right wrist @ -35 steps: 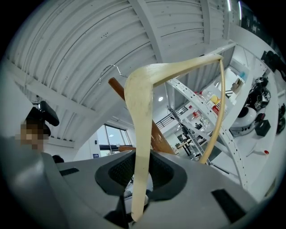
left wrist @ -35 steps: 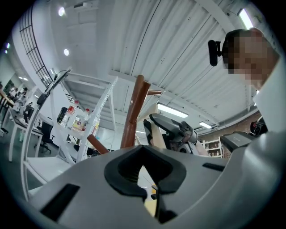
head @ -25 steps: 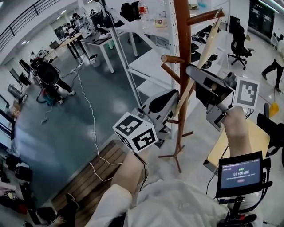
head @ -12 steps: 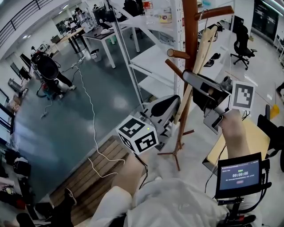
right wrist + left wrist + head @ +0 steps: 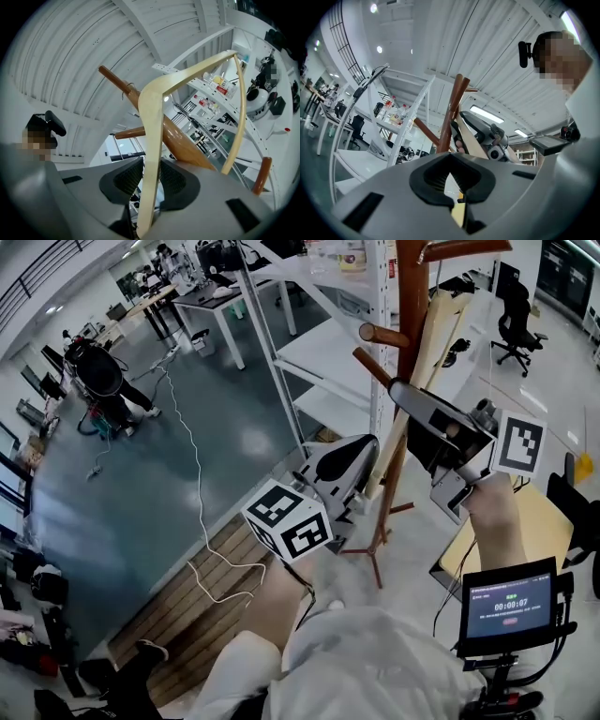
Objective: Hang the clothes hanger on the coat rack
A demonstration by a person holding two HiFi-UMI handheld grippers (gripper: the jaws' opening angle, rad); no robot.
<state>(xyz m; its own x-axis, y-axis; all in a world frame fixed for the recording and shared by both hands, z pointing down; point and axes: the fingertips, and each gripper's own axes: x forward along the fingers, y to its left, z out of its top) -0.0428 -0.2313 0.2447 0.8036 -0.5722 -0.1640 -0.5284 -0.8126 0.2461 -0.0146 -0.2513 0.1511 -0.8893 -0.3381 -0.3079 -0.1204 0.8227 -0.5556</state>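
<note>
Your left gripper [image 5: 451, 161] has its jaws nearly together. The pale strip in the slit between them looks like the lower end of the hanger [image 5: 152, 140], though the view there is poor. Your right gripper [image 5: 146, 168] is clamped on one wooden arm of the hanger, which rises past the jaw tips. The brown pole of the coat rack [image 5: 185, 147] stands just beyond those jaws.

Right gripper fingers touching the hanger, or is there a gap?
Touching. The right gripper view shows the wooden hanger running between the right gripper's fingers, with both ribbed pads pressed against its arm and no gap.
</note>
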